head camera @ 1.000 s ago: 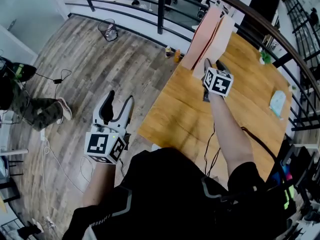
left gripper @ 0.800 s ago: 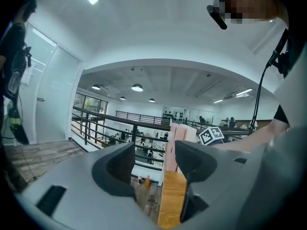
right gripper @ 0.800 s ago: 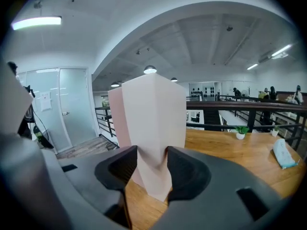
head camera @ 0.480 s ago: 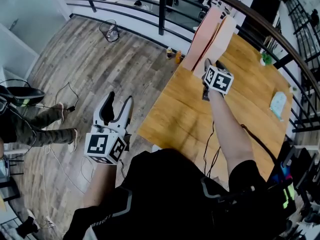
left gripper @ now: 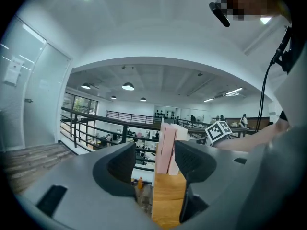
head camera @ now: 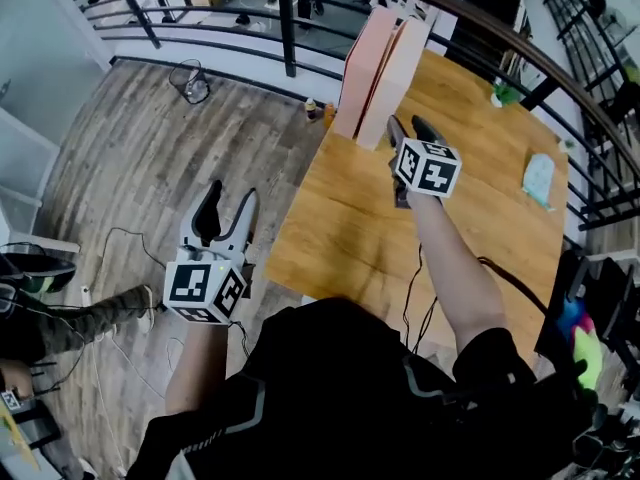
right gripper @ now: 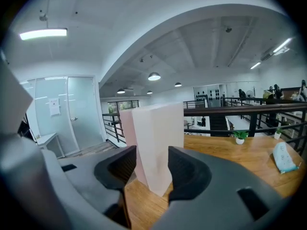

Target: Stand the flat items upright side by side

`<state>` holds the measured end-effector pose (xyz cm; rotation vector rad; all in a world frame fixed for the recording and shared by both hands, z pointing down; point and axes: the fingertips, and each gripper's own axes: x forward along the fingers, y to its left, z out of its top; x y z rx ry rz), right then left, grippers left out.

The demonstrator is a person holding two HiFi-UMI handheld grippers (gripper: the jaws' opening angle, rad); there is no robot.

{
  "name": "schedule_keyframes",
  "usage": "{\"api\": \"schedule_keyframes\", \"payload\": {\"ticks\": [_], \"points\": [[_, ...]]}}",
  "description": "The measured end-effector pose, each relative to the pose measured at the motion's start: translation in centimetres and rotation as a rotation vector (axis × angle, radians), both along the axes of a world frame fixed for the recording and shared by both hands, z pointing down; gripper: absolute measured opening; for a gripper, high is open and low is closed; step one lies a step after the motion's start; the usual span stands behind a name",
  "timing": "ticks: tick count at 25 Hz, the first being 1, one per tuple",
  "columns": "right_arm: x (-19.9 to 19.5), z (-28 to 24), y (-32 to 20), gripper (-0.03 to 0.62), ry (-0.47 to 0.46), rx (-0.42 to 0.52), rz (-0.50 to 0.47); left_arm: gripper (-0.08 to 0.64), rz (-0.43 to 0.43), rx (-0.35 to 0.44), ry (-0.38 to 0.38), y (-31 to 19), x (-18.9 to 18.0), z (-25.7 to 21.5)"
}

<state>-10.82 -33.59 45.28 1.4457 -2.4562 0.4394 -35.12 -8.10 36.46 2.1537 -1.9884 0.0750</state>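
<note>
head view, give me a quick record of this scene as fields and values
surface: wooden table
flat items: pink panel and cream panel, both upright, side by side at the table's far left corner
right gripper: just short of the cream panel, jaws apart and just opened a little further, gripping nothing
left gripper: off the table, over the wood floor, jaws apart, empty
other things: pale blue packet and small potted plant on the table's far right side

A tall pink board and a cream board stand upright side by side at the table's far left corner.
</note>
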Motion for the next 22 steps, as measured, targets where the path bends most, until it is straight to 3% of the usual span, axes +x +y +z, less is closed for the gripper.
{"api": "schedule_keyframes", "payload": {"ticks": [4,11,22], "points": [[2.9,-3.5,2.4,0.215,-0.029,0.048,-0.018,0.261,0.100,0.047,-0.029,-2.8,2.3,-2.1],[11.7,-9.1,6.3,0.215,-0.008,0.117,0.072,0.261,0.325,0.076,-0.054,-8.4,9.7,-4.5],[25.3,-15.1,12.0,0.215,0.025,0.211,0.192,0.259,0.495,0.101,-0.048,-11.3,22.7,-7.2]]}}
